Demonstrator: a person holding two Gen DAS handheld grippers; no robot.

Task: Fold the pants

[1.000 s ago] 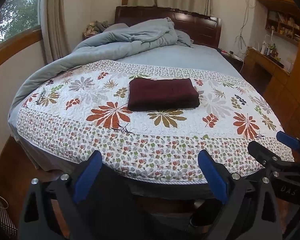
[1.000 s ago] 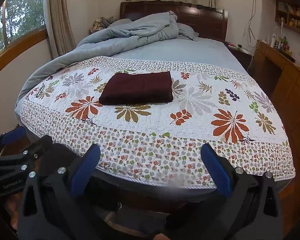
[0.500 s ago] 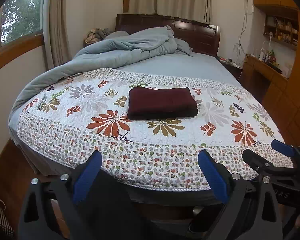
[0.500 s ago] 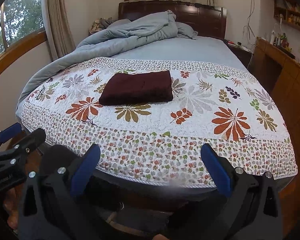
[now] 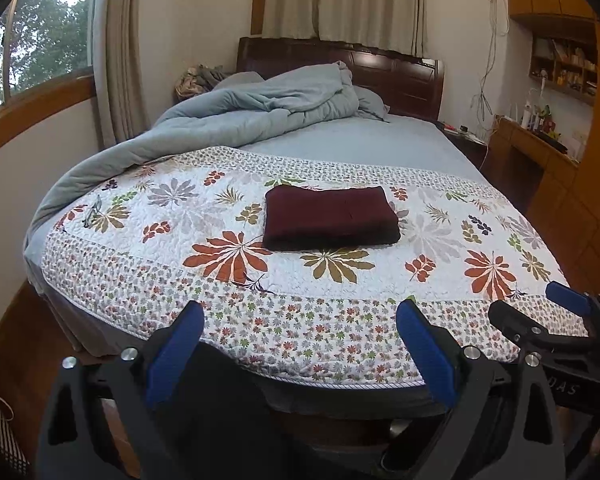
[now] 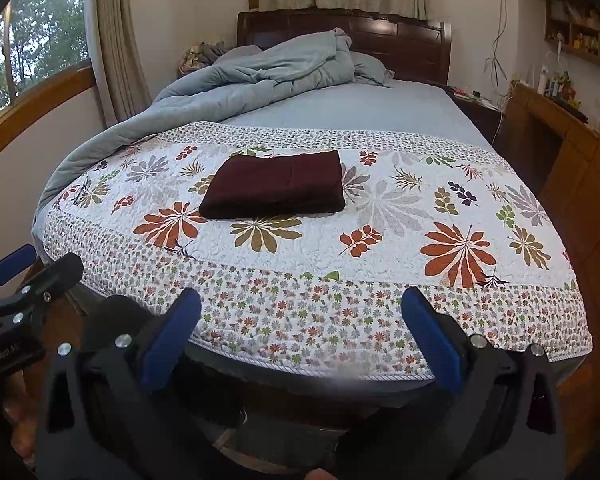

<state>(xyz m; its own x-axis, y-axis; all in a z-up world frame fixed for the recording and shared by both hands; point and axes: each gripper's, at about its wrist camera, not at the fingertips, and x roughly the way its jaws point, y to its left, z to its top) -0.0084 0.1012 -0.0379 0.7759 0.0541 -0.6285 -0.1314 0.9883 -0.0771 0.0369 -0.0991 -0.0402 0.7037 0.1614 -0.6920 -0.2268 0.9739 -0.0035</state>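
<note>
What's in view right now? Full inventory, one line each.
pants: 1, maroon, folded, on the quilt mid-bed
quilt: 1, white floral, over the foot of the bed
duvet: 1, grey-blue, bunched at the head and left side
sheet: 1, grey-blue, right half of the bed
headboard: 1, dark wood, far end
curtains: beige, behind the bed
window: 1, left wall, trees outside
desk: 1, wood, right wall, clutter on top
left hand-held gripper: open, short of the bed
right hand-held gripper: open, short of the bed

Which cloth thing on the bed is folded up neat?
The dark red pants, a tidy rectangle on the flowery quilt. The grey-blue duvet behind lies bunched and rumpled.
</note>
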